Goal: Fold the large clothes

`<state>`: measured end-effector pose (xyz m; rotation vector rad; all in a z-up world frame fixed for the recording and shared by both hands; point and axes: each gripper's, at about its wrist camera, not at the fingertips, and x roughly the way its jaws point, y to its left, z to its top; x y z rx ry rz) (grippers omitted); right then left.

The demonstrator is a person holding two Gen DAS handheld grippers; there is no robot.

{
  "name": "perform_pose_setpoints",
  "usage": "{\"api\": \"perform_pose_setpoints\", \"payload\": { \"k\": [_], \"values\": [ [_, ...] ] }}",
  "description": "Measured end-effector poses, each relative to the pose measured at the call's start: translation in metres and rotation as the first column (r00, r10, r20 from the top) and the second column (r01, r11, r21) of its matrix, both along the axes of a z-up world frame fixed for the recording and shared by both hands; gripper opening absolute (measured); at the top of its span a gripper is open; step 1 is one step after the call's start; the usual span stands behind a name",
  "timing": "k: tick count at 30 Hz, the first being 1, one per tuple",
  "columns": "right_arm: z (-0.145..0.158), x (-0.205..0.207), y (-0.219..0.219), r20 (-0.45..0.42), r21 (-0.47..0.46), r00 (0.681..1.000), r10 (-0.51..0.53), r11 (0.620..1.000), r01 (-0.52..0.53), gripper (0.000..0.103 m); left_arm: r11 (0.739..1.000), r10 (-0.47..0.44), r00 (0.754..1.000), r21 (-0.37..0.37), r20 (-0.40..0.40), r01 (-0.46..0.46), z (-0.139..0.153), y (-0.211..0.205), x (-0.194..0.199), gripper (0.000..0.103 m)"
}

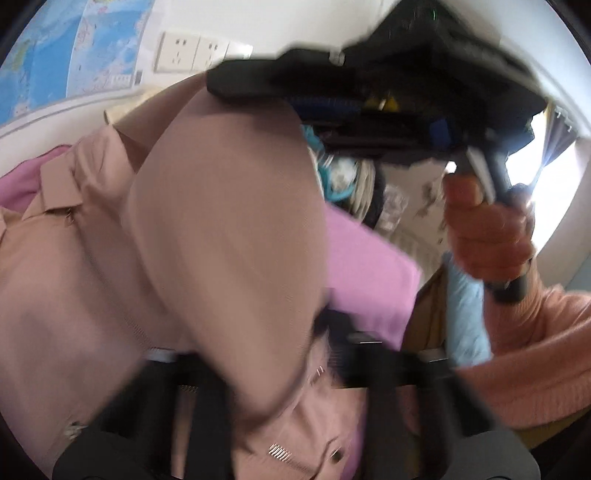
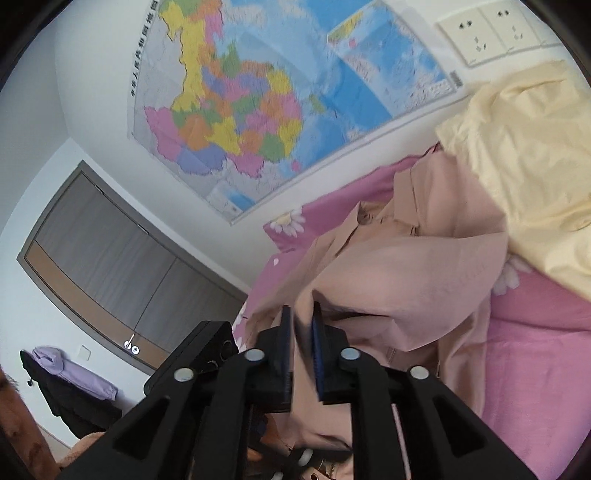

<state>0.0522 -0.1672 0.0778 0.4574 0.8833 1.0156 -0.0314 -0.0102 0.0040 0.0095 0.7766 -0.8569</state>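
A large beige-pink coat [image 1: 92,258] lies on a pink bed sheet [image 1: 362,266]. In the left wrist view a fold of it [image 1: 229,240] hangs lifted in front of the lens and hides my left gripper's fingertips; the coat passes between the black finger bases at the bottom. The right gripper [image 1: 258,79] shows there at the top, held by a hand [image 1: 484,236]. In the right wrist view my right gripper [image 2: 301,321] is shut on the coat's fabric [image 2: 406,280], lifted above the bed [image 2: 535,350].
A pale yellow cloth [image 2: 517,155] lies on the bed beyond the coat. A map [image 2: 240,110] and wall sockets [image 2: 484,33] are on the wall. A dark wardrobe [image 2: 110,258] and hanging clothes [image 2: 70,387] stand at the left.
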Motion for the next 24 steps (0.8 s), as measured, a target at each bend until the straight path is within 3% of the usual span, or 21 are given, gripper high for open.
{"api": "perform_pose_setpoints", "payload": {
  "k": [2, 4, 7, 9, 11, 13, 14, 16, 18, 21, 23, 24],
  "values": [
    [-0.003, 0.0, 0.005, 0.007, -0.032, 1.0, 0.004, 0.999, -0.004, 0.039, 0.999, 0.025, 1.0, 0.038, 0.018, -0.025, 0.001, 0.017, -0.008, 0.004],
    [-0.007, 0.002, 0.008, 0.008, -0.06, 1.0, 0.021, 0.998, -0.02, 0.05, 0.998, 0.042, 0.999, 0.041, 0.019, -0.042, 0.006, 0.039, -0.014, 0.004],
    [-0.009, 0.005, 0.005, 0.054, -0.126, 0.998, 0.015, 0.992, -0.008, 0.052, 0.991, 0.115, 0.993, 0.06, 0.017, -0.116, 0.014, 0.084, -0.022, 0.004],
    [-0.01, 0.017, -0.004, 0.107, -0.183, 0.993, -0.043, 0.981, 0.063, 0.054, 0.984, 0.156, 0.988, 0.087, 0.001, -0.156, 0.015, 0.109, -0.022, 0.007],
    [-0.017, 0.035, -0.011, 0.137, -0.237, 0.986, -0.1, 0.963, 0.13, 0.054, 0.97, 0.218, 0.975, 0.115, -0.032, -0.213, 0.014, 0.131, -0.019, 0.019],
    [-0.029, 0.056, -0.014, 0.143, -0.281, 0.98, -0.138, 0.944, 0.174, 0.054, 0.959, 0.264, 0.961, 0.127, -0.075, -0.254, 0.006, 0.146, -0.01, 0.023],
    [-0.034, 0.066, -0.013, 0.137, -0.295, 0.979, -0.152, 0.937, 0.187, 0.054, 0.957, 0.275, 0.957, 0.126, -0.096, -0.262, 0.003, 0.152, -0.006, 0.026],
    [-0.044, 0.09, -0.007, 0.121, -0.317, 0.978, -0.17, 0.927, 0.2, 0.054, 0.961, 0.272, 0.95, 0.089, -0.154, -0.261, -0.007, 0.165, 0.005, 0.043],
    [-0.049, 0.111, 0.0, 0.11, -0.34, 0.978, -0.179, 0.917, 0.207, 0.054, 0.962, 0.268, 0.951, 0.101, -0.154, -0.255, -0.012, 0.165, 0.002, 0.05],
    [-0.045, 0.135, 0.017, 0.163, -0.383, 0.969, -0.186, 0.893, 0.236, 0.054, 0.965, 0.245, 0.962, 0.126, -0.122, -0.23, -0.013, 0.157, -0.006, 0.049],
    [-0.039, 0.142, 0.029, 0.194, -0.395, 0.967, -0.168, 0.889, 0.234, 0.054, 0.962, 0.237, 0.967, 0.159, -0.093, -0.22, -0.011, 0.151, -0.014, 0.042],
    [-0.036, 0.148, 0.041, 0.2, -0.405, 0.97, -0.136, 0.89, 0.209, 0.054, 0.961, 0.232, 0.969, 0.173, -0.088, -0.215, -0.013, 0.149, -0.013, 0.033]
  ]
}}
